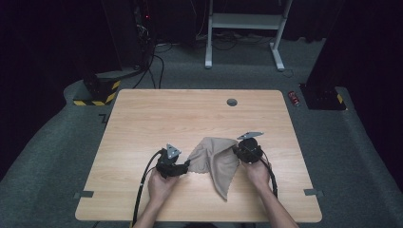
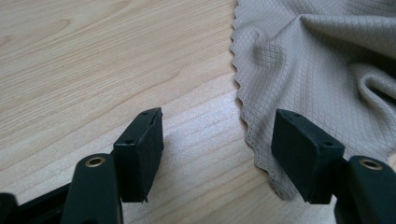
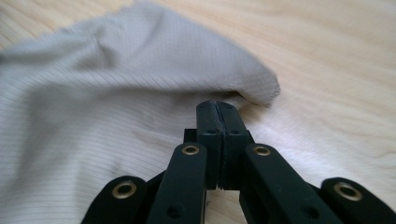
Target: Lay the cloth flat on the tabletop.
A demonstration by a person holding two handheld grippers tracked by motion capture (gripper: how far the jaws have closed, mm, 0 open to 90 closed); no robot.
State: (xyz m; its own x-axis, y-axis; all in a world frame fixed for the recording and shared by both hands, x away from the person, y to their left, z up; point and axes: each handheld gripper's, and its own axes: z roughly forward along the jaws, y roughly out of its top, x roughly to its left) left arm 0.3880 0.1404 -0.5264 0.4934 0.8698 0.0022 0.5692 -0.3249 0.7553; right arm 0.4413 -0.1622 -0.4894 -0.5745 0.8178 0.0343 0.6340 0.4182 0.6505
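A beige quilted cloth (image 1: 216, 164) lies rumpled on the wooden table (image 1: 166, 114), between the two grippers. My left gripper (image 1: 186, 166) rests low at the cloth's left side, open. In the left gripper view the cloth's scalloped edge (image 2: 322, 60) runs just inside the right jaw of the left gripper (image 2: 217, 149), and bare wood shows between the jaws. My right gripper (image 1: 236, 149) is at the cloth's upper right corner. In the right gripper view the right gripper (image 3: 218, 109) has its jaws pressed together, pinching the edge of the cloth (image 3: 116, 93), which lifts and folds away from the tips.
A grey cable grommet (image 1: 232, 102) sits near the table's far edge. Tape tabs (image 1: 83, 194) mark the near corners. Beyond the table stand a white desk frame (image 1: 244, 23) and a yellow-and-black striped base (image 1: 97, 92) on the grey carpet.
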